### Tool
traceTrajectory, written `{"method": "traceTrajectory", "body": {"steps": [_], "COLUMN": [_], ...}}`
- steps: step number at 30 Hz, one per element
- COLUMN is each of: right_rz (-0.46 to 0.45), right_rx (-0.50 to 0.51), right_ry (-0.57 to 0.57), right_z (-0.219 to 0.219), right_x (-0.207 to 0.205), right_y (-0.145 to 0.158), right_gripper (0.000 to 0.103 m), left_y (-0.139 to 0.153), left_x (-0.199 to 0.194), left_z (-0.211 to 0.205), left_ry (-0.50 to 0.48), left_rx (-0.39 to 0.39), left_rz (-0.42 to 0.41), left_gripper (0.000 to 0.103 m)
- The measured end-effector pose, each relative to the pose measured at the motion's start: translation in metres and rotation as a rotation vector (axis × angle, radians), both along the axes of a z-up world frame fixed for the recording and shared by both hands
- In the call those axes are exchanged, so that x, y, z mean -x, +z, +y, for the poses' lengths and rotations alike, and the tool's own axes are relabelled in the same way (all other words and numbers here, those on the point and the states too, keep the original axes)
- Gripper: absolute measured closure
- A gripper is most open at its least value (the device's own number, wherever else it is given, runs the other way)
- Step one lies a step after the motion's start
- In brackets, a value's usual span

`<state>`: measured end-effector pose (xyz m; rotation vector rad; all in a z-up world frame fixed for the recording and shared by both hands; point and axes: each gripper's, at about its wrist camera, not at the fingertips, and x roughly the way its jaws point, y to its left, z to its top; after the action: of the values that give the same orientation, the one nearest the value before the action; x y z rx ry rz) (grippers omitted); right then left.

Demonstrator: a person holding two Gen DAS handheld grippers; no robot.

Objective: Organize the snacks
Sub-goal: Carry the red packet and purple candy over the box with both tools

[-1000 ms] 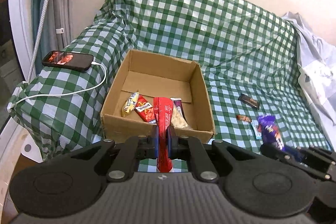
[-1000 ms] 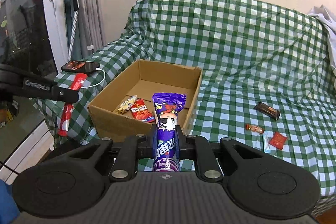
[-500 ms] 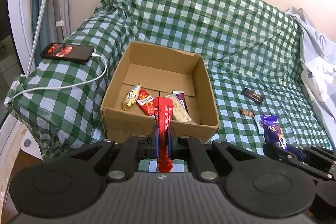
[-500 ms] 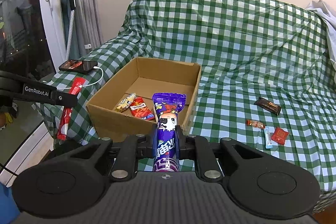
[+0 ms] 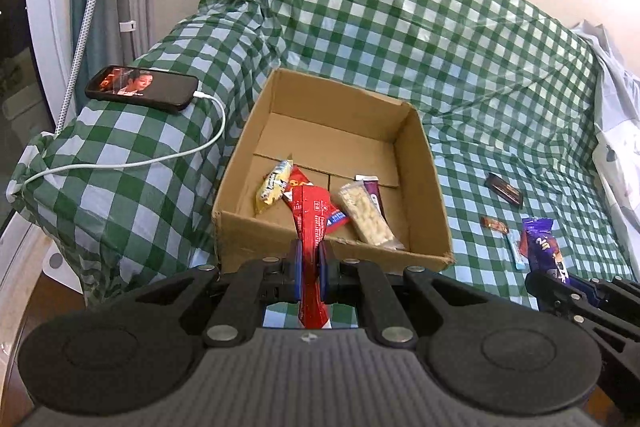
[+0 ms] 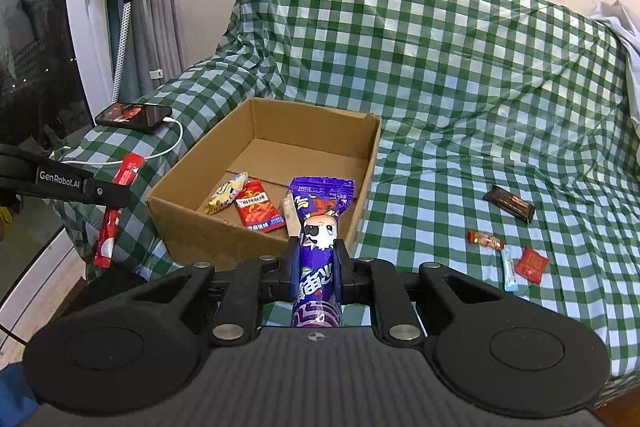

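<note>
Hiding the box (image 6: 192, 223) floor beyond, the purple packet (image 6: 318, 251) fills the right tool (image 6: 318, 263).

White lettering "GenRobot.AI" stands on the black bar of the left claw (image 6: 64, 179). A small white tag on the grey curtain (image 5: 127, 25) bears "1". The print on the snack wrappers is too small to make out.

Your red stick (image 5: 311, 227) hides part of the red packet (image 5: 298, 183) in the box (image 5: 236, 227). Purple bar (image 5: 374, 193) sits mostly under the nut bar (image 5: 366, 213). Wrapper print is too small to read.
</note>
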<state>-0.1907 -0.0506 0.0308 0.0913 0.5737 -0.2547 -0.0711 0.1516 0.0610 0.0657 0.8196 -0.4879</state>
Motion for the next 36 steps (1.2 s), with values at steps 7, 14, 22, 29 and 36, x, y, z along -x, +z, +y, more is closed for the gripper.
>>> {"method": "traceTrajectory", "body": {"steps": [7, 14, 22, 29, 36], "right_rz": [0.017, 0.036, 0.057, 0.07, 0.1], "right_rx": [0.014, 0.0, -0.029, -0.067, -0.087], "right_ry": [0.012, 0.027, 0.046, 0.051, 0.054], "right_z": [0.0, -0.011, -0.03, -0.047, -0.064], "right_x": [-0.027, -0.058, -0.103, -0.144, -0.179], "right_y": [0.001, -0.002, -0.01, -0.023, -0.041], "right_gripper": [0.087, 0.087, 0.087, 0.087, 0.086], "left_y": [-0.002, -0.008, -0.019, -0.039, -0.06], "left_x": [-0.024, -0.052, -0.092, -0.129, -0.159], "left_z": [-0.008, -0.024, -0.052, -0.075, -0.096], "left_ry": [-0.003, -0.004, -0.002, 0.001, -0.004], "left_rx": [-0.007, -0.02, -0.041, -0.067, -0.091], "left_rz": [0.005, 0.02, 0.042, 0.065, 0.083], "left_gripper": [0.095, 0.095, 0.095, 0.095, 0.095]}}
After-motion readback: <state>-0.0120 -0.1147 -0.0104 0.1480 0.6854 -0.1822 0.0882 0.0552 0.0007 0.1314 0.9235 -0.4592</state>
